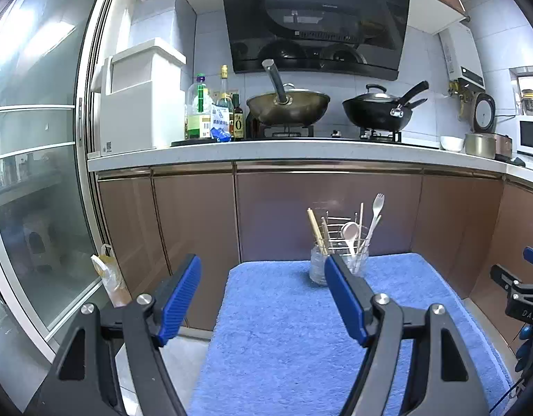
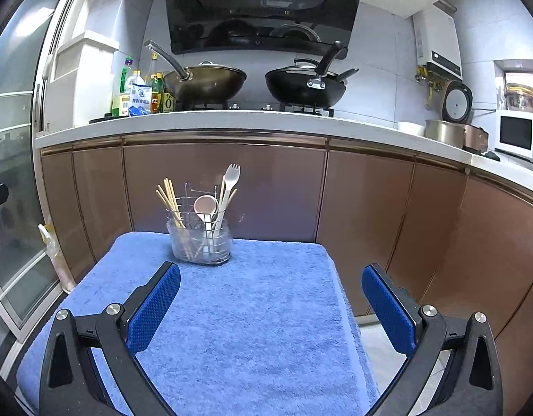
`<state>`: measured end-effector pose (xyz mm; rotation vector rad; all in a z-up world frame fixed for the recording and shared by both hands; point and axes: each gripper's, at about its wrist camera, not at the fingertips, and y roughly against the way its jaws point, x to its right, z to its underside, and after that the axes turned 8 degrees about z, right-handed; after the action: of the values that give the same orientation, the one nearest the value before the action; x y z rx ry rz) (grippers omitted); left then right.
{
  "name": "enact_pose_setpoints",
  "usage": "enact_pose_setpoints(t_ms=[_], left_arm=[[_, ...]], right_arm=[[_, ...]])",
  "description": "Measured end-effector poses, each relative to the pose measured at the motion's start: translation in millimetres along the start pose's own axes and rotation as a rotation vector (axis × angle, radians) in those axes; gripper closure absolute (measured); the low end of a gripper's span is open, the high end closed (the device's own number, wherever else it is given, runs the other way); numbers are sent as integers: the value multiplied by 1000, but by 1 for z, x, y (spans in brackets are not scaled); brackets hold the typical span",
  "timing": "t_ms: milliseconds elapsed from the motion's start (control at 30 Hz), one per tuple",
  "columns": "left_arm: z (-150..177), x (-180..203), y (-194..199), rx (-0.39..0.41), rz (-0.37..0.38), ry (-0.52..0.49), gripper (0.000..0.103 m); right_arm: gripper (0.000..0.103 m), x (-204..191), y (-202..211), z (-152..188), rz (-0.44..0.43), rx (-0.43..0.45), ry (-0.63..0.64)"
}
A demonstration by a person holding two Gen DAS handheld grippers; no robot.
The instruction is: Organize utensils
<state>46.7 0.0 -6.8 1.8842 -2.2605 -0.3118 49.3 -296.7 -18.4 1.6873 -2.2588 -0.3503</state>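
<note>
blue towel (image 2: 231, 329) covers the low table before brown kitchen cabinets (image 2: 224, 187). at the towel's far edge stands the clear utensil holder (image 2: 199, 242), keeping chopsticks (image 2: 169, 201), a pink spoon (image 2: 205, 205) and a white spork (image 2: 230, 182) upright. left gripper (image 1: 263, 298) and right gripper (image 2: 271, 301) hover near the holder, both spread wide, gripping nothing.

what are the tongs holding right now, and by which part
Nothing. The left tongs and right tongs both stand open and empty over the blue towel; the utensils sit in the holder, apart from both.
</note>
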Motion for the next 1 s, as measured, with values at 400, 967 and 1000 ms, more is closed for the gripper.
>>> enact_pose_setpoints(t_ms=[400, 967, 1000], left_arm=[[-13, 4, 19, 72, -14, 13, 31], [-20, -1, 29, 97, -16, 29, 31], [-20, -2, 30, 98, -14, 32, 31]], right_arm=[[0, 0, 15, -11, 5, 31, 6], [0, -6, 32, -25, 10, 66, 22], [0, -6, 33, -26, 10, 68, 22]])
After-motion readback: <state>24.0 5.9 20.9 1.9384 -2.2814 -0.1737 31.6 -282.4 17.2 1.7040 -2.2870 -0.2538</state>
